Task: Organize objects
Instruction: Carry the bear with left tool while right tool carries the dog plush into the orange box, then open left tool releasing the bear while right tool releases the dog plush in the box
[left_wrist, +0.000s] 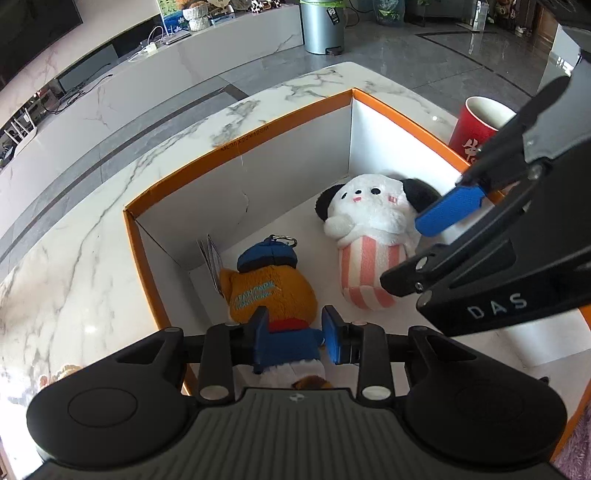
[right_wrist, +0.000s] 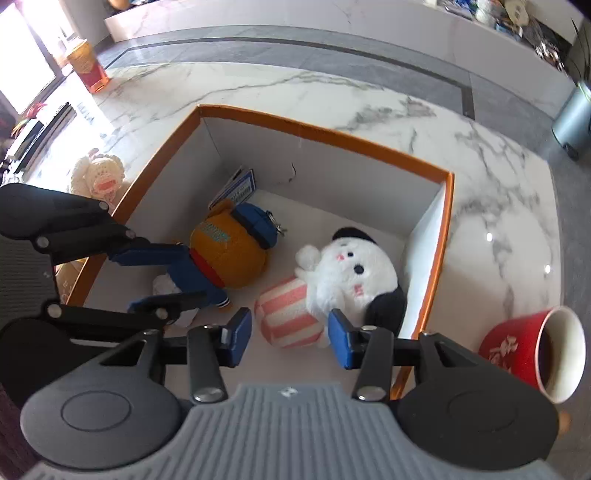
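Note:
An orange-rimmed white box (left_wrist: 236, 151) (right_wrist: 325, 133) stands on the marble table. In it lie an orange plush with a blue cap and jacket (left_wrist: 271, 291) (right_wrist: 231, 254) and a white dog plush with black ears and pink-striped body (left_wrist: 369, 236) (right_wrist: 332, 284). My left gripper (left_wrist: 295, 338) (right_wrist: 162, 280) is open, its fingers on either side of the orange plush's blue jacket. My right gripper (right_wrist: 288, 338) (left_wrist: 413, 247) is open just above the white plush's striped body.
A red paper cup (left_wrist: 474, 125) (right_wrist: 532, 350) stands right of the box. A cream knitted toy (right_wrist: 98, 177) lies on the table left of the box. An orange-red cup (right_wrist: 86, 66) stands at the far left. A metal bin (left_wrist: 323, 26) is on the floor.

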